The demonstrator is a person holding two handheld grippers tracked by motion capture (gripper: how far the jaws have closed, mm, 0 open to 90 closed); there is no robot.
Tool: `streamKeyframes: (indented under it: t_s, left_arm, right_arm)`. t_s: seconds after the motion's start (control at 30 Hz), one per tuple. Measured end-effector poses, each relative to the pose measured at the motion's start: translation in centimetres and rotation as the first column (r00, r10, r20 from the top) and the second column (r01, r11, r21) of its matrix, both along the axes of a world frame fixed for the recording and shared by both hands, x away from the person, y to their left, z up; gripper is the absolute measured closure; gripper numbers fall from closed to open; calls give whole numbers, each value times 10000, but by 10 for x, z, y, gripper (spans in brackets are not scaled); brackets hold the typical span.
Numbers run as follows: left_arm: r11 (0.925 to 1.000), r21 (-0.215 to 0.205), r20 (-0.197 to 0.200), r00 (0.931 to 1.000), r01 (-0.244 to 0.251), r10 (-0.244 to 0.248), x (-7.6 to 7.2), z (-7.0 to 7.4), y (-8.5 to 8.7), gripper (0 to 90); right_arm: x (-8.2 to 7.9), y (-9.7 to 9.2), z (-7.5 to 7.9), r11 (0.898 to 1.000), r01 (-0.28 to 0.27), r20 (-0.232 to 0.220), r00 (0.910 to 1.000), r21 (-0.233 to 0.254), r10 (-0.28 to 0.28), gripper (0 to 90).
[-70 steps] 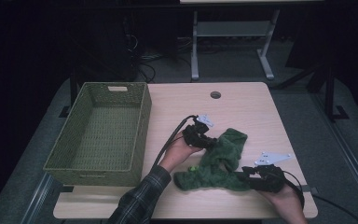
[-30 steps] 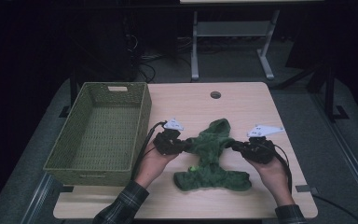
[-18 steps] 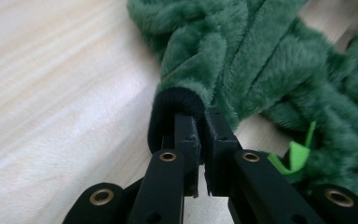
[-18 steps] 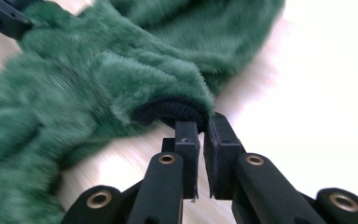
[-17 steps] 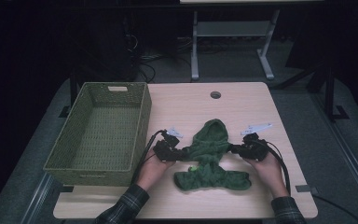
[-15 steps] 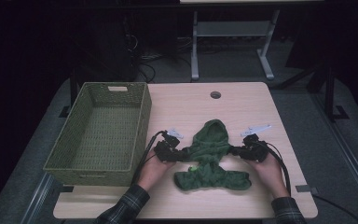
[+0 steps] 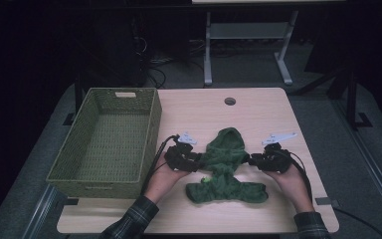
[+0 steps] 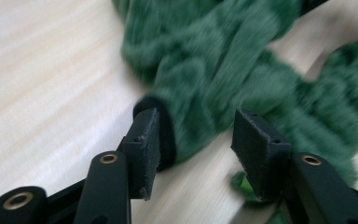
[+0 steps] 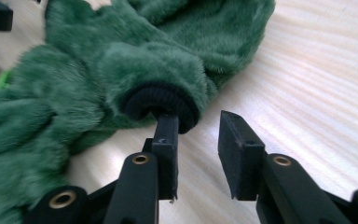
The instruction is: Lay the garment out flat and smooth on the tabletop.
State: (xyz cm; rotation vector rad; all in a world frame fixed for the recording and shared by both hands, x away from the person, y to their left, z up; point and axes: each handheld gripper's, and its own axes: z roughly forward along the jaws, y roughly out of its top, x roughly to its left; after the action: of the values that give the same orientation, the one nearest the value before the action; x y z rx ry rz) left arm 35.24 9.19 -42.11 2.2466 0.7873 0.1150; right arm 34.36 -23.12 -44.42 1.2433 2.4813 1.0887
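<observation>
Both sleeves of the green fleece garment now lie spread out to either side on the worktop, so the laying-flat looks done; what is left, by my guess, is folding it or moving it to the basket, which stands just to its left with nothing in it. Your left gripper has just been opening: its jaws stand apart, with the left cuff loose between them, touching one pad at most, though the blur there makes that hard to judge. Your right gripper has also just been opening; its jaws are parted a little, and the right cuff rests against the tip of one pad without being pinched. Compared with a second ago, your hands sit lower and closer to the worktop, the sleeves that were held up and stretched are down flat, and both grips on the cuffs have been let go.
</observation>
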Motion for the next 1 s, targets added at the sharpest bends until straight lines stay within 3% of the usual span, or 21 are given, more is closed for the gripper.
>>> streamKeyframes:
  t_s: [0.07,0.17,0.2,0.27,0.43,0.47,0.53,0.67,0.77,0.8,1.0]
  left_arm:
    - [10000,-77,166,9999,41,-39,2,8,-1,508]
    - [9999,-98,421,9991,30,-26,13,16,-3,534]
    - [10000,-88,447,9990,5,-1,18,17,-6,546]
    - [10000,-80,478,9989,-15,18,29,19,-12,546]
    - [9999,-42,430,9990,107,-105,57,12,-29,545]
    - [10000,-66,393,9992,64,-61,61,9,-32,543]
    - [9998,-109,329,9993,156,-153,68,5,-36,538]
    - [9991,255,234,9992,332,-338,78,-5,-45,519]
    - [9994,257,178,9995,238,-243,82,-14,-50,513]
    - [9981,472,129,9991,392,-398,84,-17,-50,514]
    - [9966,757,-250,9992,316,-298,88,-29,-51,514]
  right_arm:
    - [-1,-2,10,9998,-29,217,9998,-203,33,664]
    - [1,-5,23,9999,84,478,9988,110,-89,664]
    - [9,-5,27,9998,130,605,9981,170,-140,664]
    - [15,-4,27,9997,159,503,9986,197,-169,664]
    - [45,6,20,9995,310,357,9989,78,-312,663]
    - [51,8,17,9986,407,393,9983,345,-420,663]
    - [59,9,12,9981,442,76,9990,422,-445,663]
    - [69,15,3,9979,534,-151,9985,357,-529,663]
    - [70,18,-1,9984,541,-261,9982,151,-537,662]
    - [70,19,-4,9985,515,-298,9983,163,-510,663]
    - [66,21,-15,9987,511,-395,9979,-28,-511,679]
